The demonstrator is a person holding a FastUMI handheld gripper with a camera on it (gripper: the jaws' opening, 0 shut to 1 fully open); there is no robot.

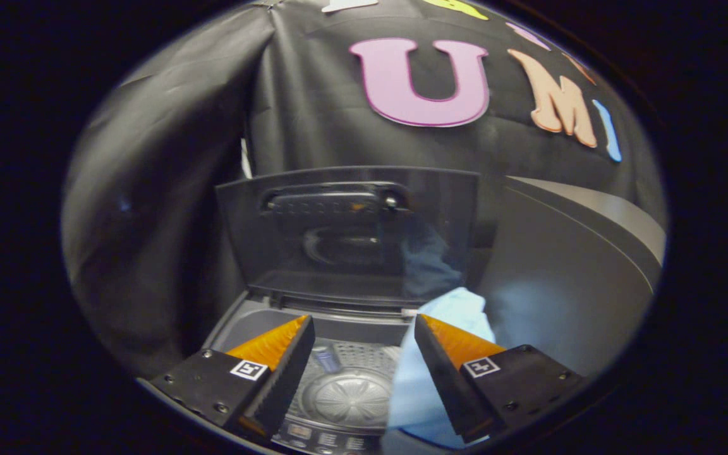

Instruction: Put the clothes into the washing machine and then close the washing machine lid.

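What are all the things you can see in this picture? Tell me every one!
washing machine: one, grey, a top-loader just below and ahead of the jaws, its top open.
lid: one, dark see-through panel, standing upright at the back of the machine's opening.
drum: one, silver metal with small holes and a round ribbed plate at the bottom, seen down between the fingers.
cloth: one, light blue, draped over the right edge of the opening, beside the right finger.
grey surface: one, pale grey, to the right of the machine; I cannot tell what it is.
gripper: one, black fingers with orange tops, jaws wide open above the drum, holding nothing.
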